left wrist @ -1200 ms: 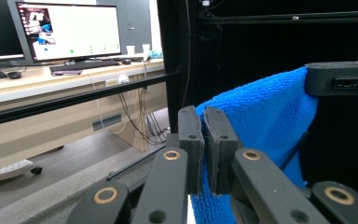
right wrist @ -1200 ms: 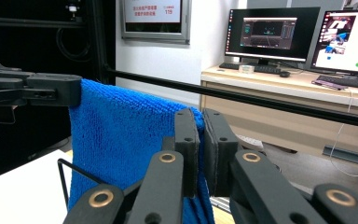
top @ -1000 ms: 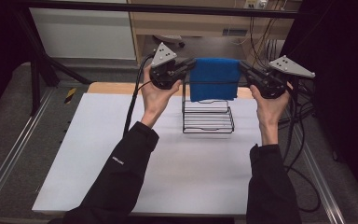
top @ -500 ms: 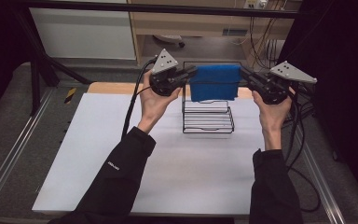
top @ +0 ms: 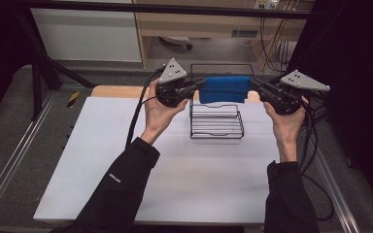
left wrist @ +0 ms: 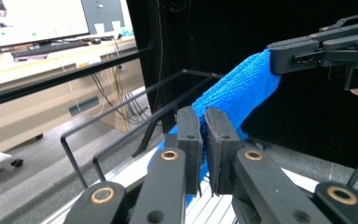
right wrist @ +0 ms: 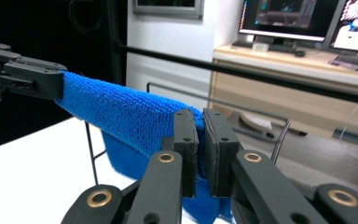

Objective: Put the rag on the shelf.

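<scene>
Stretching the blue cloth (top: 224,89) between them, both grippers hold it up over the wire rack (top: 216,120), which stands on the white table (top: 102,160) toward its far edge. The left gripper (top: 198,85) is clenched on the cloth's left end, and in the left gripper view its jaws stand nearly together with blue terry pinched between them (left wrist: 235,95). The right gripper (top: 252,83) grasps the opposite end the same way, the fabric bunching in front of its closed jaws in the right gripper view (right wrist: 130,116). Held at two ends and pulled level, the cloth stays taut along its top edge while the rest hangs folded below, so it probably can be lowered as a neat span rather than a crumpled heap. It hangs above the rack's back rail and does not seem to rest on the wires, though whether the lower hem brushes them I cannot tell. Judging by this placement, the aim is likely to drape the cloth across the rack, with each hand (top: 160,112) keeping its side square to the frame.
</scene>
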`<move>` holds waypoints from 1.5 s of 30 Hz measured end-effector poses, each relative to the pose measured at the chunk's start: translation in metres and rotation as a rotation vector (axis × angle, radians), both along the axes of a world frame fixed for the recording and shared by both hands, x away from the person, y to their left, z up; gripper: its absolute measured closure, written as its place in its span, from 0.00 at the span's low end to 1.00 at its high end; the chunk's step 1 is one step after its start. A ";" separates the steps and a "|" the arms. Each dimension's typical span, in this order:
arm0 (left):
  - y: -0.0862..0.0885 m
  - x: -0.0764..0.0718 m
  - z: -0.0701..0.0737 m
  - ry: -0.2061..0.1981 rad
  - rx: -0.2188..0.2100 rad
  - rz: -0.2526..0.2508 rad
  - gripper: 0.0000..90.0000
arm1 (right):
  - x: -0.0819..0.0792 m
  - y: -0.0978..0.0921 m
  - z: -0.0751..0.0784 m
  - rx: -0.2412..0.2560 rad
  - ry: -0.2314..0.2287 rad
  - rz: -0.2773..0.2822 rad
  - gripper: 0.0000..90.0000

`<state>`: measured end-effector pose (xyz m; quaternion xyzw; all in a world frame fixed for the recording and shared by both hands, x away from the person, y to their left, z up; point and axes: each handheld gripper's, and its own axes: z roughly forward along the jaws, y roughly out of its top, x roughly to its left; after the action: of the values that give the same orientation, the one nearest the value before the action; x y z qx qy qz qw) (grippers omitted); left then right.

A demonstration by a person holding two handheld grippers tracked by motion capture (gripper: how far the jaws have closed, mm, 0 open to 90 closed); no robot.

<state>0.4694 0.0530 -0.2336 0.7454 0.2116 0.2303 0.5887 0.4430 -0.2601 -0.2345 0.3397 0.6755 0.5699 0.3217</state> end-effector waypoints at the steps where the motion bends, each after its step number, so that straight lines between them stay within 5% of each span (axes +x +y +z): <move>1: 0.000 -0.001 -0.002 0.007 0.007 0.001 0.94 | 0.000 0.000 -0.001 -0.006 0.005 0.003 0.94; 15: 0.002 -0.002 -0.027 0.100 0.063 0.001 0.87 | 0.000 -0.001 -0.016 -0.064 0.071 0.038 0.93; 22: 0.000 -0.002 -0.031 0.112 0.085 0.009 0.89 | 0.000 -0.001 -0.021 -0.076 0.086 0.041 0.87; 33: -0.003 -0.001 -0.034 0.104 0.110 0.025 0.94 | -0.010 -0.001 -0.007 0.034 0.057 0.069 0.67; 37: -0.004 -0.001 -0.035 0.102 0.112 0.027 0.94 | -0.008 0.003 -0.005 0.056 0.095 0.085 0.83; 39: -0.003 -0.001 -0.035 0.104 0.106 0.023 0.94 | -0.006 0.006 -0.009 0.025 0.135 0.071 0.92; 45: 0.003 -0.004 -0.033 0.131 0.082 0.015 0.78 | 0.000 0.007 -0.025 -0.006 0.202 0.052 0.98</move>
<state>0.4652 0.0556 -0.2664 0.7807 0.2460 0.1938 0.5407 0.4428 -0.2532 -0.2597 0.3766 0.7147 0.5391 0.2381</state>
